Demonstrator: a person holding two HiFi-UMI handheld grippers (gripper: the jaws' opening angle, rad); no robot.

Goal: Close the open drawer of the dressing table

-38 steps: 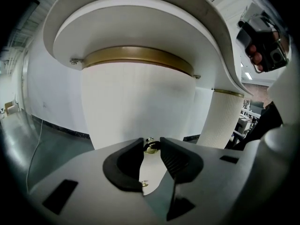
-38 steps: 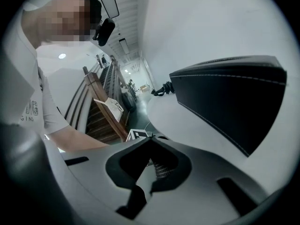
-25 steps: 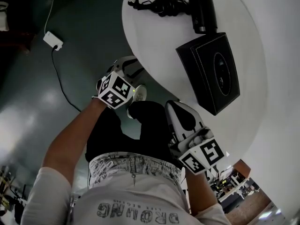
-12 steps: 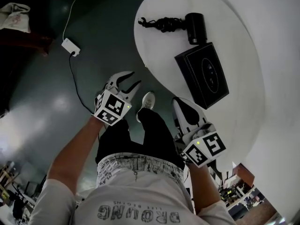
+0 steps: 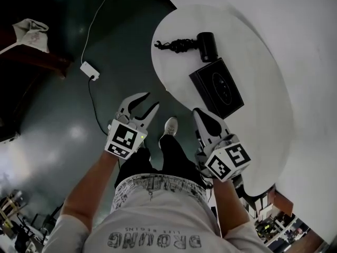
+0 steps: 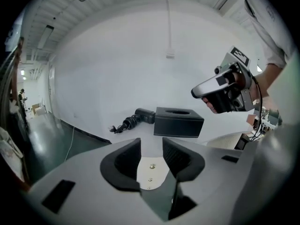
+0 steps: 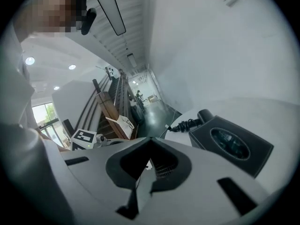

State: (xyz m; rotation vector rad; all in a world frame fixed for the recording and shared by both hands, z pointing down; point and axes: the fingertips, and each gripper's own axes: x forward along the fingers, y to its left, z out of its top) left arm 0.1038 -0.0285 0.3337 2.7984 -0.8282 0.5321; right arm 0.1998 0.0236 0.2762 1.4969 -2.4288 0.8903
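Glossy dark floor (image 5: 63,120), rounded white dressing table (image 5: 263,115), square black box (image 5: 217,87)

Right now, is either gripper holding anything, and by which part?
Nothing is held. The left gripper has its jaws apart with nothing between them; the right gripper has its jaws together on nothing.

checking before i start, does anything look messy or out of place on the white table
Nothing spilled or damaged. The black hair dryer lies on its side by the black rectangular box, its bunched cord reaching the edge of the round white table. The one oddity: no open drawer shows in any view.
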